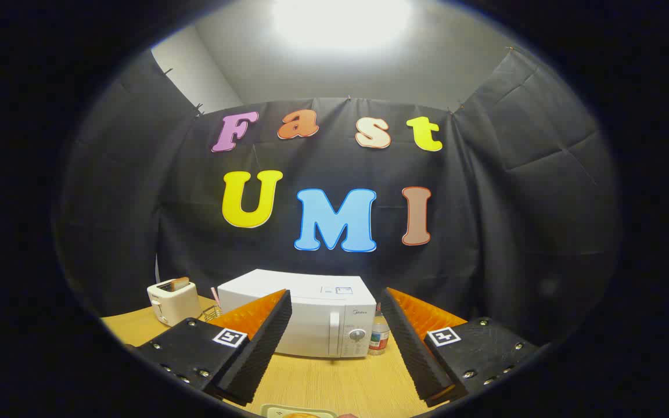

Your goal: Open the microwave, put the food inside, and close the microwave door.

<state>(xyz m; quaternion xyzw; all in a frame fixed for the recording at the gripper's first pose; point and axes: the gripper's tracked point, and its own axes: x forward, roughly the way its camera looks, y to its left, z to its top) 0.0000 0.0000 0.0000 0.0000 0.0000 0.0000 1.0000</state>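
Hovering over the counter (323, 383), the jaws (334, 342) gape wide, holding nothing; the closed microwave (311, 325) stands beyond them.

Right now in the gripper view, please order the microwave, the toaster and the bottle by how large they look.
1. microwave, beyond the open gripper, door shut.
2. toaster, to its left.
3. bottle, to its right, partly hidden.
All stand at a similar depth on the table, so the order seems reliable.

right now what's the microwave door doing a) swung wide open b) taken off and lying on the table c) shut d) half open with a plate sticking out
c: the microwave beyond the open gripper shows its door flush with the front, handle beside the control dial.
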